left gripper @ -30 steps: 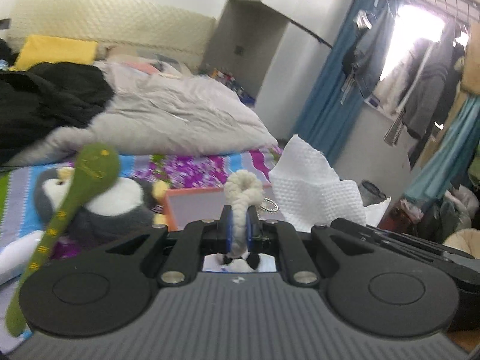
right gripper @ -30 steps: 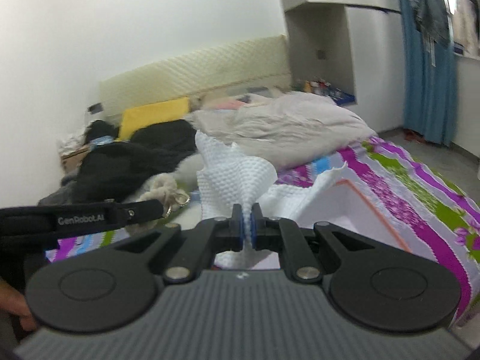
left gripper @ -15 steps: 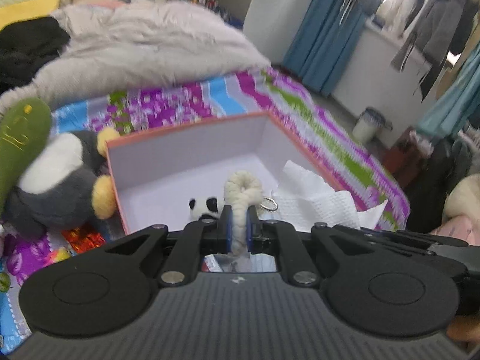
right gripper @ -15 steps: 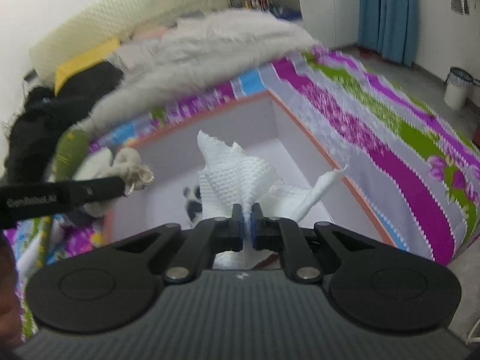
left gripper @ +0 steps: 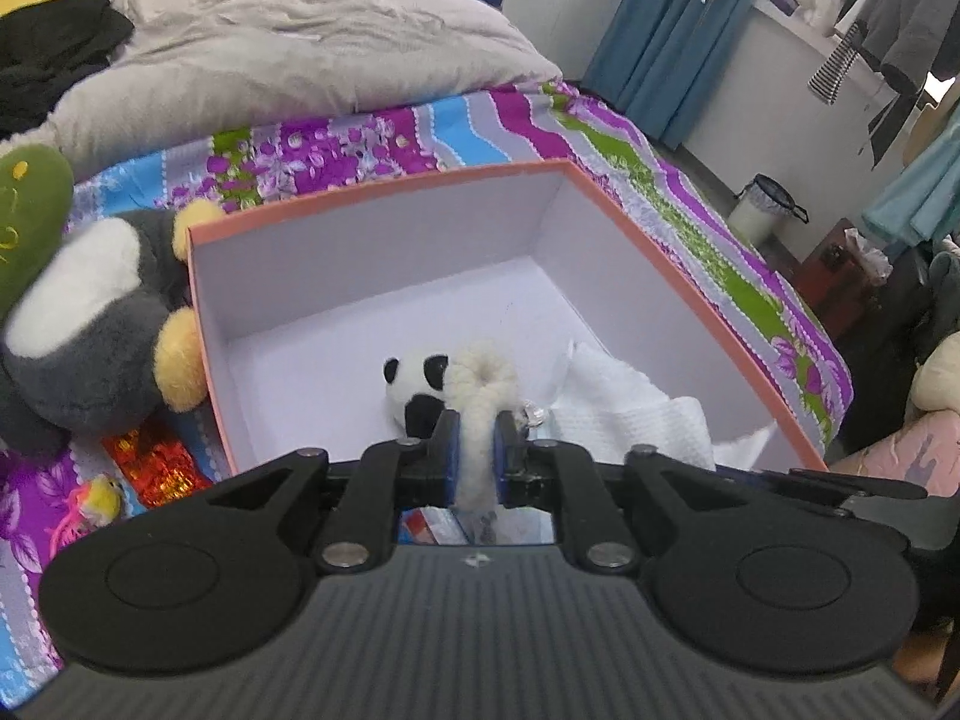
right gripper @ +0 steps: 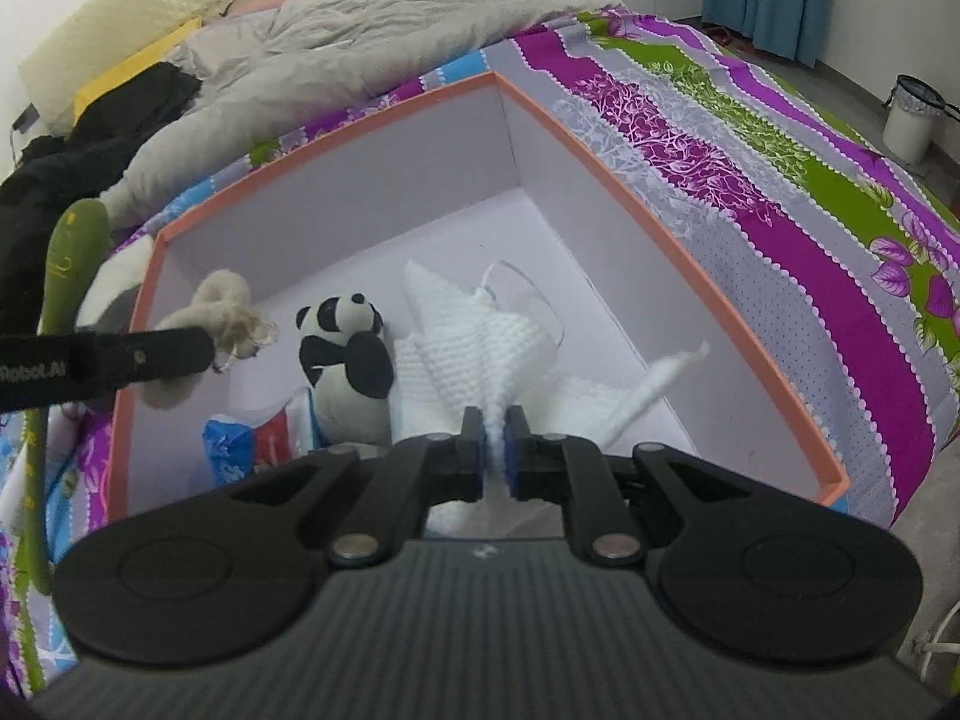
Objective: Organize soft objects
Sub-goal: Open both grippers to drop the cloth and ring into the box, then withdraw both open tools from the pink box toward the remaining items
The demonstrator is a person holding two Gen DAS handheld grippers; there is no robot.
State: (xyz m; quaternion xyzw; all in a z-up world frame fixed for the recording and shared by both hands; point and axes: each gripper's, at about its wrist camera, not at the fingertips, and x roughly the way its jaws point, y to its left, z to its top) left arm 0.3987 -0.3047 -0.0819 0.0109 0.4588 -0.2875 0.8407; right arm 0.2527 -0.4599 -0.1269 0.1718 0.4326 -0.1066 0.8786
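Observation:
An orange-rimmed white box (left gripper: 384, 186) (right gripper: 660, 228) lies open on the striped bedspread. A small panda plush (left gripper: 414, 387) (right gripper: 345, 354) sits inside it. My left gripper (left gripper: 477, 459) hangs low over the box's left part. A cream fluffy loop toy (left gripper: 480, 378) (right gripper: 222, 306) with a key ring still fills the gap between its pads, and the jaws are opening. My right gripper (right gripper: 494, 450) is over the box's near right. Its jaws are opening too, with a bunched white paper towel (right gripper: 480, 336) (left gripper: 630, 414) still between the pads, its folds resting on the box floor.
A grey-and-white penguin plush (left gripper: 90, 324) and a green plush (left gripper: 30, 204) lie left of the box. A red foil packet (left gripper: 153, 462) is beside them. A blue-and-red packet (right gripper: 258, 432) is in the box. A grey duvet (left gripper: 288, 42) lies behind, a bin (left gripper: 762, 210) on the floor.
Both grippers have come down and tipped forward, from above the bed into the box, carrying the loop toy and the paper towel. Both pairs of jaws have parted slightly.

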